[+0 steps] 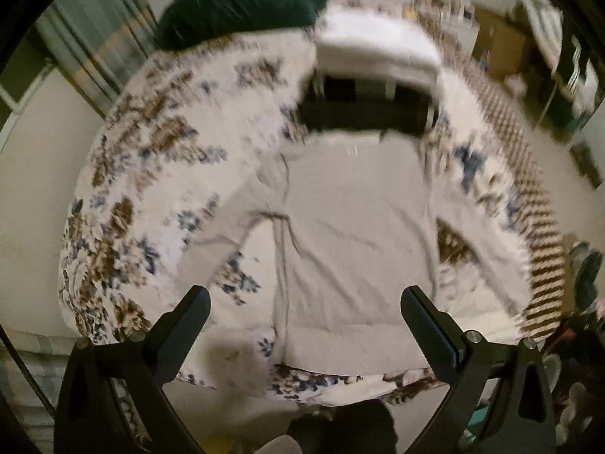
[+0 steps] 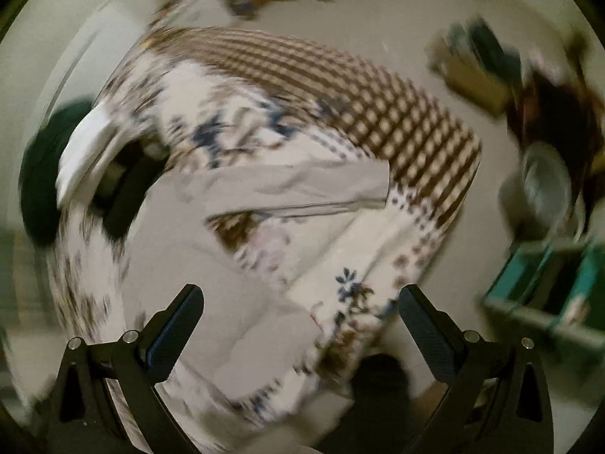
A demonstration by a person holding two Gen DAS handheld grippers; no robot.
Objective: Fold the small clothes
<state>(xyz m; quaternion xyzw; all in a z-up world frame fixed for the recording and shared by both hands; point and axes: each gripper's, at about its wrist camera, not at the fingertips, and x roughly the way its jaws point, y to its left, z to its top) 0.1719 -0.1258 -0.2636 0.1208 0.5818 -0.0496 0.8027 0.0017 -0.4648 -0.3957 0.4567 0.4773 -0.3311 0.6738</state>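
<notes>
A pale grey garment (image 1: pixel 355 227) lies spread flat on a floral bedspread (image 1: pixel 159 174), with a drawstring trailing on its left side. In the right wrist view the same garment (image 2: pixel 227 257) shows with one part (image 2: pixel 302 189) stretched out to the right. My left gripper (image 1: pixel 304 310) hovers open and empty above the garment's near edge. My right gripper (image 2: pixel 300 310) hovers open and empty above the garment and the bedspread (image 2: pixel 378 121). Both views are blurred.
A dark green heap (image 1: pixel 242 3) lies at the bed's far end, beside white folded cloth (image 1: pixel 374 45) and a black item (image 1: pixel 363 113). A teal box (image 2: pixel 548 291) and clutter stand on the floor at the right.
</notes>
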